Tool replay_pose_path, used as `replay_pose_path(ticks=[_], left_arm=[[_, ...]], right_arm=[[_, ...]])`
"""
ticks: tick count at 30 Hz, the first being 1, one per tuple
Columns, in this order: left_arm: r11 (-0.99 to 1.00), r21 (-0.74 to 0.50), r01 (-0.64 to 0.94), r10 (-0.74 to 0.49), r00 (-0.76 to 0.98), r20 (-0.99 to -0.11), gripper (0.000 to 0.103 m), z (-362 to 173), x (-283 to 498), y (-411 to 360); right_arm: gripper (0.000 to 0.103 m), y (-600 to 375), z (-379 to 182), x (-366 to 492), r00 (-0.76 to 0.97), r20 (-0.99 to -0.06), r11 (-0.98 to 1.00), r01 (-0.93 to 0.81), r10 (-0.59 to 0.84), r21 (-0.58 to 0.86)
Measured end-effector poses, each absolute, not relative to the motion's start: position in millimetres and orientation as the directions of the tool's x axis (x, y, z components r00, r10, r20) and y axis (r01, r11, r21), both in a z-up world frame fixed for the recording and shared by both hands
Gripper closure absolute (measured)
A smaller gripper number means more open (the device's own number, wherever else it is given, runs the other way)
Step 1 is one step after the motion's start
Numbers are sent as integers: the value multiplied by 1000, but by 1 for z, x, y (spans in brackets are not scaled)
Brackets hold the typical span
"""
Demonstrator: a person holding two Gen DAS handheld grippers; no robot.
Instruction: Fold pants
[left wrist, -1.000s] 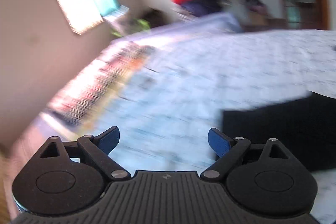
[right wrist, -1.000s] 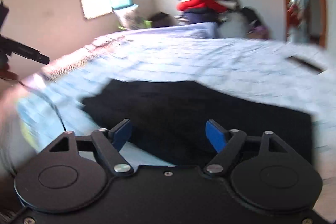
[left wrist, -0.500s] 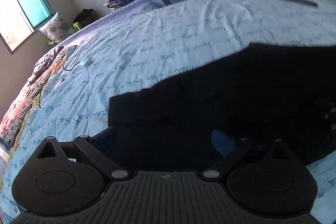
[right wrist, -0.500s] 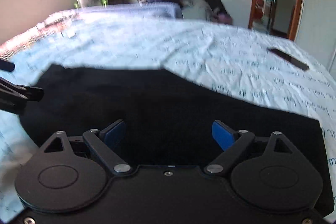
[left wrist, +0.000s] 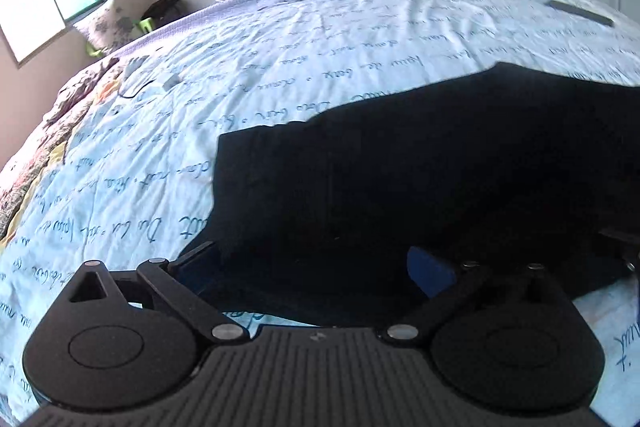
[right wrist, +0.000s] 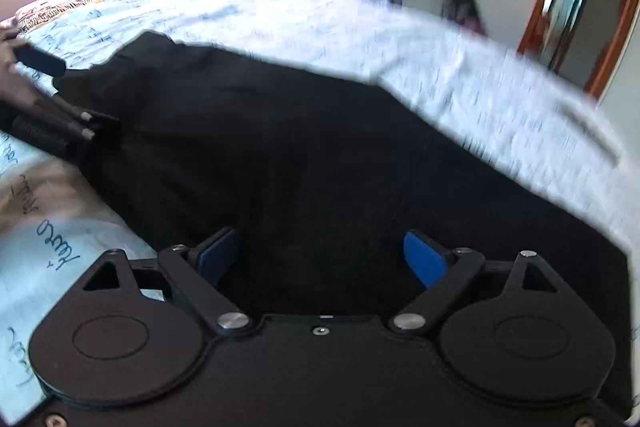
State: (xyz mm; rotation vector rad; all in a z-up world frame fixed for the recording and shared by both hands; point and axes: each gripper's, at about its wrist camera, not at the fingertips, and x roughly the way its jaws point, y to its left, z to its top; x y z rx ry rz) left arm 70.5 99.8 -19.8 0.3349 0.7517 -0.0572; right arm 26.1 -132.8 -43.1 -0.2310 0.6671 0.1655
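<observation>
Both the left gripper [left wrist: 316, 263] and right gripper [right wrist: 320, 259] are hovering, jaws open, over black pants [left wrist: 420, 163] lying on the bed [left wrist: 280, 59].

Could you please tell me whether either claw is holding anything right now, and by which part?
Nothing is held: the left claw and right claw are both open over the black fabric pants.
</observation>
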Motion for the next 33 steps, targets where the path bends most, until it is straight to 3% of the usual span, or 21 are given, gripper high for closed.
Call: replay_pose_path(ticks=[4,8,14,19,22,26,33], left_arm=[[965,239,109,90,717,-691,1,-19,77,109],[977,201,76,90,703,-705,2,-14,80,119],[965,264,9,181,707,-684,3,-9,79,140],[969,243,-32,196,697,-690,0,-5,79,161],[968,247,-52,212,701,-682,0,-3,78,168],[973,211,-95,216,702,-679,0,4,79,186],[966,142,-216,254,686,-682,4,15,81,224]], right_arm=[[13,-120,-19,15,822,-556,953,-256,126,-162],[13,-87,-12,10,858,-495,910,-306,136,-280],[13,-38,-13,3,845,-495,821,-423,203,-384],[14,-11,-18,0,852,-470,747,-465,230,-476],[22,0,-21,3,852,-463,717,-481,246,-505],[53,17,-26,8,842,-476,667,-510,256,-544],[56,46,-35,-2,813,-496,559,-574,304,-598]])
